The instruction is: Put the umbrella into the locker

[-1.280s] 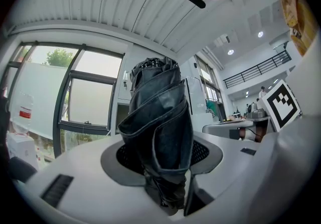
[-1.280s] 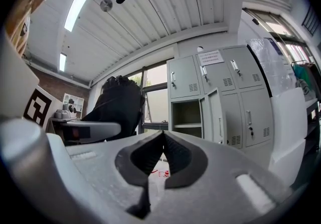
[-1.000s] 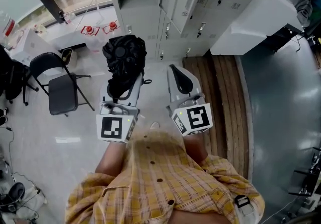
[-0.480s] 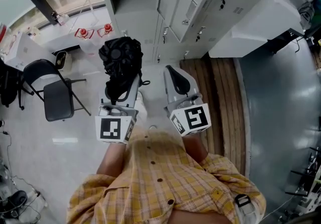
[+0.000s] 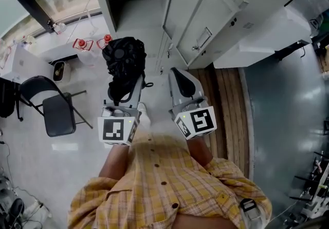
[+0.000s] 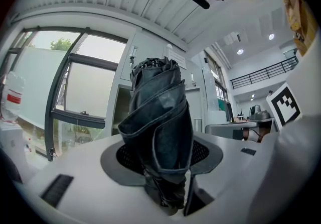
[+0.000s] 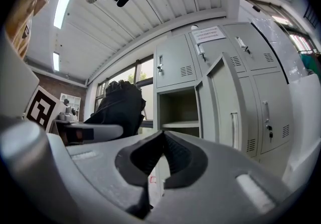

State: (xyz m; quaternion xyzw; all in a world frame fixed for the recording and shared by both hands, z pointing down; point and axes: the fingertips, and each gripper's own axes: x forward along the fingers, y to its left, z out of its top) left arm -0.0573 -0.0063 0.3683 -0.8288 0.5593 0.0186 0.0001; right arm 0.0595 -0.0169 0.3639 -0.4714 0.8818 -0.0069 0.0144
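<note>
left gripper (image 5: 125, 71): is pointing level in front of the person, its two jaws clamping the folded black umbrella between their dark pads.
umbrella (image 6: 157, 117): is rising in a bunched bundle above the left gripper's jaws, its lower end sitting deep in the gap between them. In the right gripper view it is showing just to the left of that gripper.
right gripper (image 7: 161, 137): is pointing level beside the left gripper, a little apart from it. Its jaws are pressing together at the tips with nothing between them.
locker (image 7: 178, 110): is standing open just beyond the right gripper's tips, with a bare shelf showing inside the grey compartment. In the head view it is lying ahead of both grippers.
locker door (image 7: 226, 112): is hanging swung out to the right of the right gripper's jaws.
folding chair (image 5: 57, 112): is standing well off to the left of the left gripper, on the pale floor.
window (image 6: 75, 87): is filling the wall to the left of the left gripper's jaws, with greenery showing through the glass.
checked shirt (image 5: 169, 187): is covering the person behind both grippers.
</note>
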